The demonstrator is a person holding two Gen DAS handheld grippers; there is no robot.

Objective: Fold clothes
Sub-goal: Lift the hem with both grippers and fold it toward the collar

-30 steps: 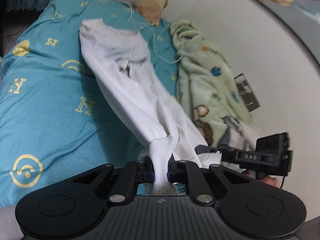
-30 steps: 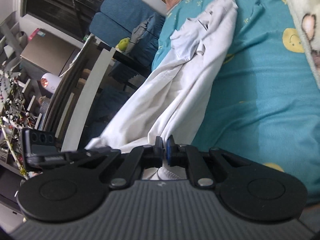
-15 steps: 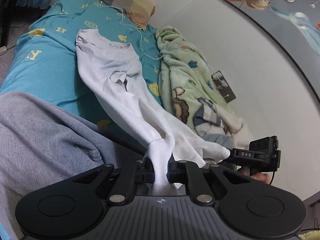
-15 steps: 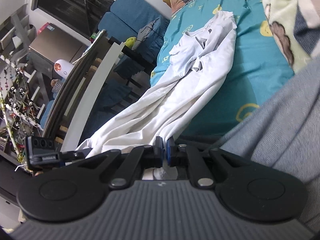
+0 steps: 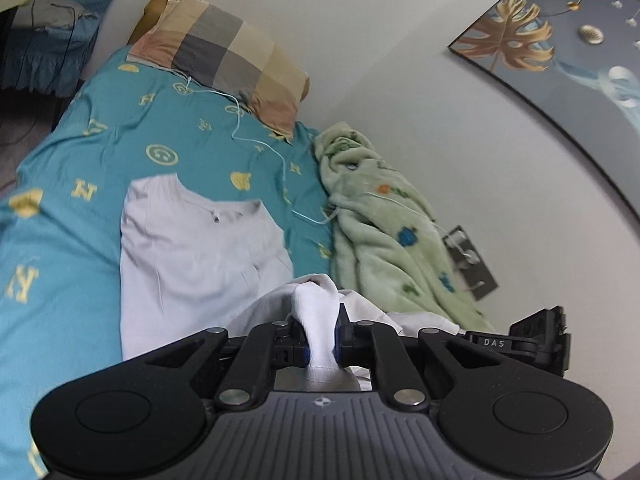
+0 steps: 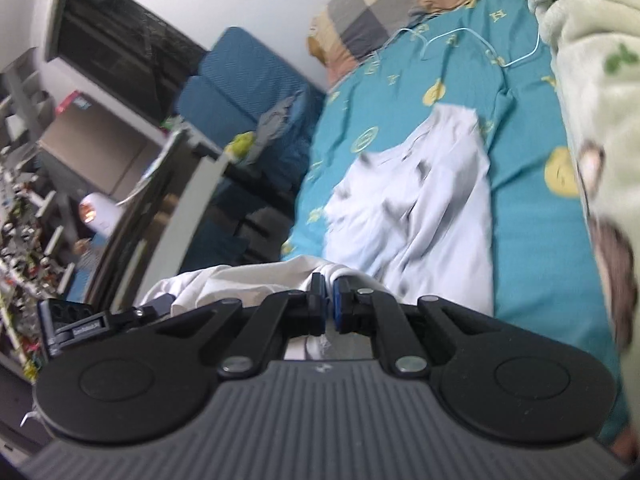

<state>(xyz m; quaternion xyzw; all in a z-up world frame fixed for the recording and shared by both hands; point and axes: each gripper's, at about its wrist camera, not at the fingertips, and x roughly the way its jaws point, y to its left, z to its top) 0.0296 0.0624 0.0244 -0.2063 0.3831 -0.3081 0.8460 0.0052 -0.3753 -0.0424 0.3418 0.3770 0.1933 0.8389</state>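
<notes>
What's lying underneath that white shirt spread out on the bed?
The white shirt lies on a teal bedsheet printed with yellow letters and smiley faces. The sheet shows all around it; whatever is directly under the shirt is covered. Its near end is lifted, pinched in the left gripper and right gripper.

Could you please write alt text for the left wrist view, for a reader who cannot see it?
The left gripper pinches a bunched edge of a white garment spread on a teal bedsheet. A checked pillow and green fleece blanket lie beyond.
</notes>
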